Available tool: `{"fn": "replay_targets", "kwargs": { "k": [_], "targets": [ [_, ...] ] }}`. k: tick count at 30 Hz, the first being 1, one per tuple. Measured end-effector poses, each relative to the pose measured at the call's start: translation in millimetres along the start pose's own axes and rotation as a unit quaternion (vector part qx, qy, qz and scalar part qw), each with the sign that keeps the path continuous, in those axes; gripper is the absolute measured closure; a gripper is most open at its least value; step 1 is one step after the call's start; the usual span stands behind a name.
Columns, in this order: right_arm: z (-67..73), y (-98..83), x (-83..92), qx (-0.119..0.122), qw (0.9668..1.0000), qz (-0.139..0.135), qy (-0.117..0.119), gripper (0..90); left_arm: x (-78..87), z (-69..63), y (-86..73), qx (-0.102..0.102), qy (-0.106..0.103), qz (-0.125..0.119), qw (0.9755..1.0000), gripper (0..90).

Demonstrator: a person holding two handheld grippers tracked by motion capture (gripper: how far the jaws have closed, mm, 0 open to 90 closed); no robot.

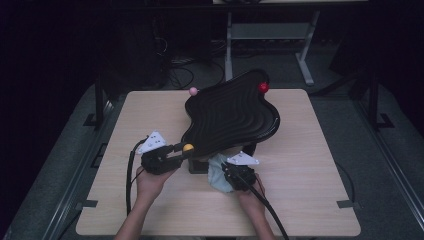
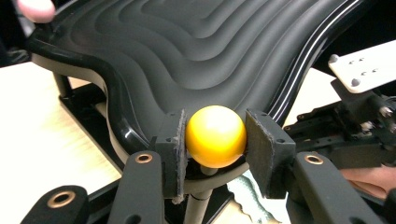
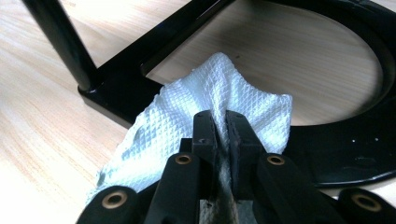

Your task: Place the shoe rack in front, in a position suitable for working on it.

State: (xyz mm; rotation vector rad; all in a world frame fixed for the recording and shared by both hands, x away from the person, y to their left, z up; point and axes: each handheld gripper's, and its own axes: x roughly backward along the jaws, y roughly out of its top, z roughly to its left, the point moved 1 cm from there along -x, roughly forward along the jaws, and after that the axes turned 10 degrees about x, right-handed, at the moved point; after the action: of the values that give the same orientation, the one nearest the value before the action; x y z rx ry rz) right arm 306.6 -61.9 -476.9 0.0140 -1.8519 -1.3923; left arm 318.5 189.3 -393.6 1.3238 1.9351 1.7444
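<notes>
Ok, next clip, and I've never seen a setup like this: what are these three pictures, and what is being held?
A person at a wooden table works a two-jaw tool in each hand. The high view looks down from above; the other two views come from cameras riding on each tool. On the table stands a black wavy tray on a black stand, with yellow, pink and red balls at its edge. The left hand-held gripper clamps the yellow ball. The right hand-held gripper pinches a white cloth.

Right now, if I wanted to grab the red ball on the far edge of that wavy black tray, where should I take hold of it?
Grip the red ball across its middle, coming from above. It sits proud of the wavy black tray's raised far rim, so its sides look free for the jaws, much as the left gripper clamps the yellow ball.
</notes>
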Motion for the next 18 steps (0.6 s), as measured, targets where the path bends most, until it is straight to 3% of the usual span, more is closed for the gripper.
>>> {"fn": "replay_targets", "kwargs": {
  "k": [2,8,12,18],
  "targets": [
    [-1.1,-4.2,5.7,0.004,0.9995,-0.016,-0.028,83.3,-1.4,-1.6,-0.1,-0.003,-0.001,-0.001,1.0,59.8],
    [7.6,-10.4,23.9,0.003,0.9967,-0.061,-0.053,83.6,-1.8,-1.8,-0.1,-0.001,-0.002,0.0,1.0,59.9],
    [10.4,-13.1,31.6,0.007,0.9951,-0.074,-0.065,83.7,-1.6,-1.7,0.0,-0.002,-0.003,0.0,1.0,59.9],
    [17.3,-27.7,52.1,-0.011,0.9905,-0.113,-0.078,83.5,-2.1,-1.7,-0.2,-0.002,-0.004,0.0,1.0,59.9]
  ]
}}
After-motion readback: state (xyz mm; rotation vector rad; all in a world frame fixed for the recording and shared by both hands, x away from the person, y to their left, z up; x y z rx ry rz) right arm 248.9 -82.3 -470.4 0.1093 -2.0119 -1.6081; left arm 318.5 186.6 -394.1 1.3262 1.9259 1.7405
